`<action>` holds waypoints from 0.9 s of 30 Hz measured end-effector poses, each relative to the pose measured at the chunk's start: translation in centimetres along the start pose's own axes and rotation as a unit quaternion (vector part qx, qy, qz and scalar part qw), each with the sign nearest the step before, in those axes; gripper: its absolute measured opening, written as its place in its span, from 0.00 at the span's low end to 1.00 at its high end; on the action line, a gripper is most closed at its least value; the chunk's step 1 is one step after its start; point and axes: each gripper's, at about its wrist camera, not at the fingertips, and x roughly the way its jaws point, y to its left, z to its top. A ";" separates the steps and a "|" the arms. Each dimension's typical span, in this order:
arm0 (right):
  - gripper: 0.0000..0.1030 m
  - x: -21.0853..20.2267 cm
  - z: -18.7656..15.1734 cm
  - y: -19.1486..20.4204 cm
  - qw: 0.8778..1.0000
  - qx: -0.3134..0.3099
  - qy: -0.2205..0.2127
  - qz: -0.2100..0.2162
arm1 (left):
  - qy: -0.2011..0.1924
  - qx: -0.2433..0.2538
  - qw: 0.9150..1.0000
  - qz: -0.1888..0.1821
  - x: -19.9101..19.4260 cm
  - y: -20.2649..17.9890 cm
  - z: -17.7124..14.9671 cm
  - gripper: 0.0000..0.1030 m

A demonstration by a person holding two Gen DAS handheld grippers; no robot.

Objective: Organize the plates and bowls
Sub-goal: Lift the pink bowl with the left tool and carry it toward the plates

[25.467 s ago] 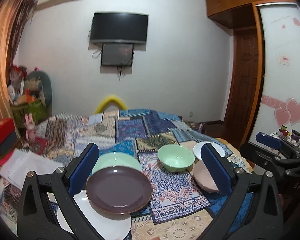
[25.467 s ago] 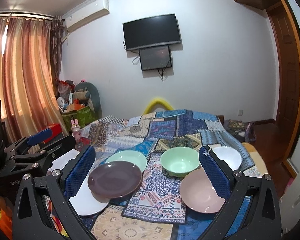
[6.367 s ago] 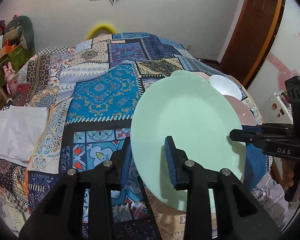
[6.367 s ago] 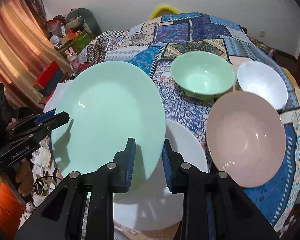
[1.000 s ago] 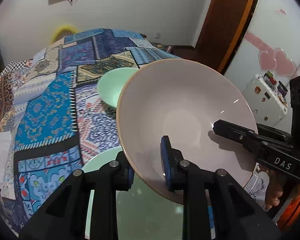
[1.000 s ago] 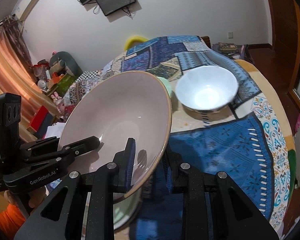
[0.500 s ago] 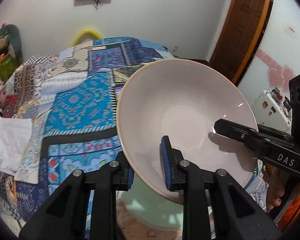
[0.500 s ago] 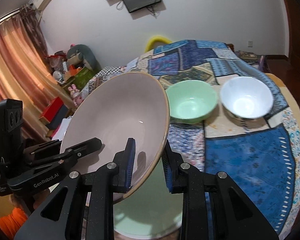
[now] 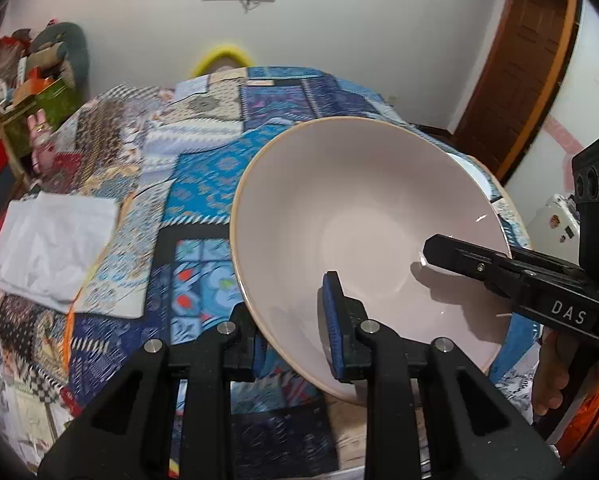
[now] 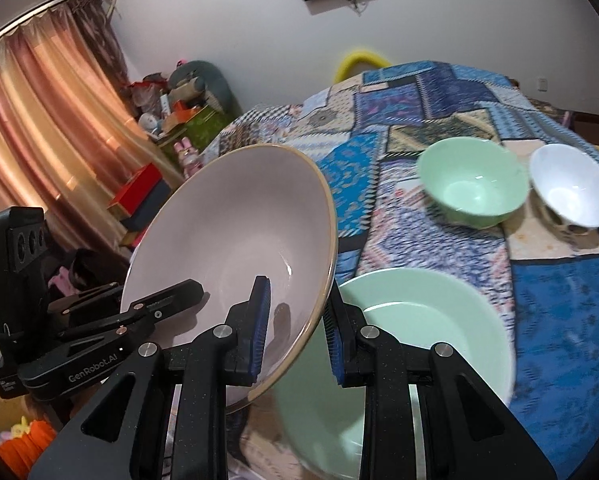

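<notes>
Your left gripper (image 9: 295, 336) and right gripper (image 10: 295, 336) both clench the pink bowl (image 9: 363, 232) over the patchwork-covered surface (image 10: 419, 112), curtains (image 10: 39, 112) behind.

pink bowl (image 9: 363, 216): glossy, smooth glazed ceramic
green plate (image 10: 427, 344): glossy glaze
bedspread (image 9: 203, 184): matt patterned cloth
gripper pads (image 10: 259, 324): ribbed blue rubber

big bowl (image 10: 235, 236) above plate (image 10: 419, 344) (partly hidden), two small bowls (image 10: 473, 184) side by side behind
</notes>
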 end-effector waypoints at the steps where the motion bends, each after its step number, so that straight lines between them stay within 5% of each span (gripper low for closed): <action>1: 0.23 0.5 -0.1 0.3 1.000 -0.001 0.004 0.003 | 0.001 -0.003 1.000 0.004 -0.1 0.4 -0.2 0.24; 13: 0.23 5.4 -1.8 3.3 0.999 -0.005 0.049 0.023 | 0.022 -0.024 0.998 0.048 0.2 4.8 -3.6 0.24; 27: 0.23 9.0 -3.6 4.3 0.995 -0.004 0.099 0.004 | 0.065 -0.062 0.995 0.037 3.5 8.2 -5.9 0.24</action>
